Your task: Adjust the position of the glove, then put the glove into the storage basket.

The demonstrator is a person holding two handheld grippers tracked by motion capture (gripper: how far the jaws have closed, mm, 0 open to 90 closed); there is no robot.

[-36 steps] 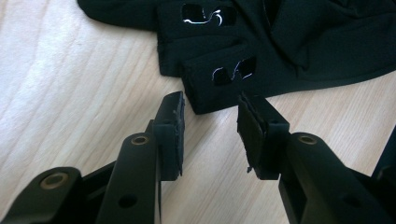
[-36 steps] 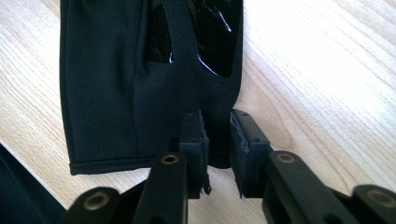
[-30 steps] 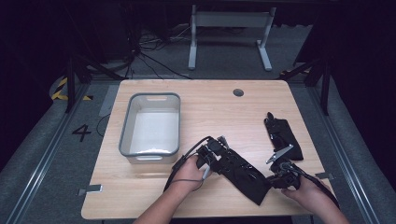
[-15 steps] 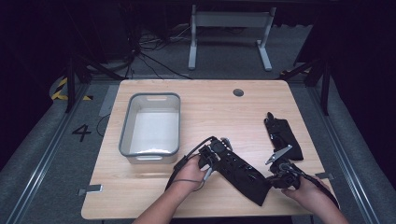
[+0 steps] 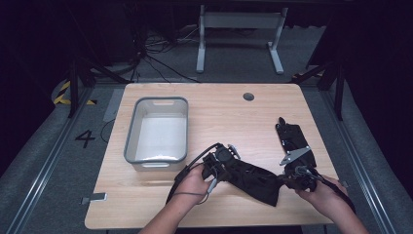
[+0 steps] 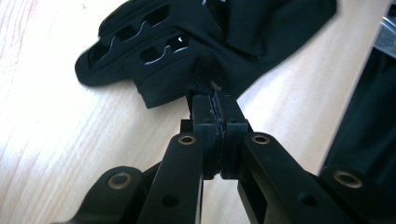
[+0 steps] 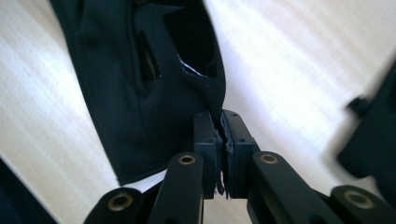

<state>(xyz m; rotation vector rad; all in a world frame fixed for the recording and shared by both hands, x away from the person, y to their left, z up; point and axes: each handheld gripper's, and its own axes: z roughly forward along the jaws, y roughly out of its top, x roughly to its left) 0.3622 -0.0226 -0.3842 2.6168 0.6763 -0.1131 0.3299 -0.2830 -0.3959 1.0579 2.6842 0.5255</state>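
— What's in front of you?

— The wooden table [image 5: 214, 117]; a grey bin [image 5: 157, 131] at its left; a black garment [image 5: 255, 178] lying near the front edge, another dark piece [image 5: 292, 139] to its right.

— Your grippers?

— My left gripper [image 6: 215, 100] is clamped on one end of the garment; my right gripper [image 7: 219, 122] pinches the other end.

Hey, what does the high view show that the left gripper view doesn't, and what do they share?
High view alone: the grey bin on the table, a second black garment lying apart at the right, both hands and the right tongs. Left gripper view alone: the left tongs seen close, jaws shut on a fabric edge, and cut-out slots in the cloth. Both: the black garment held on the wooden tabletop.
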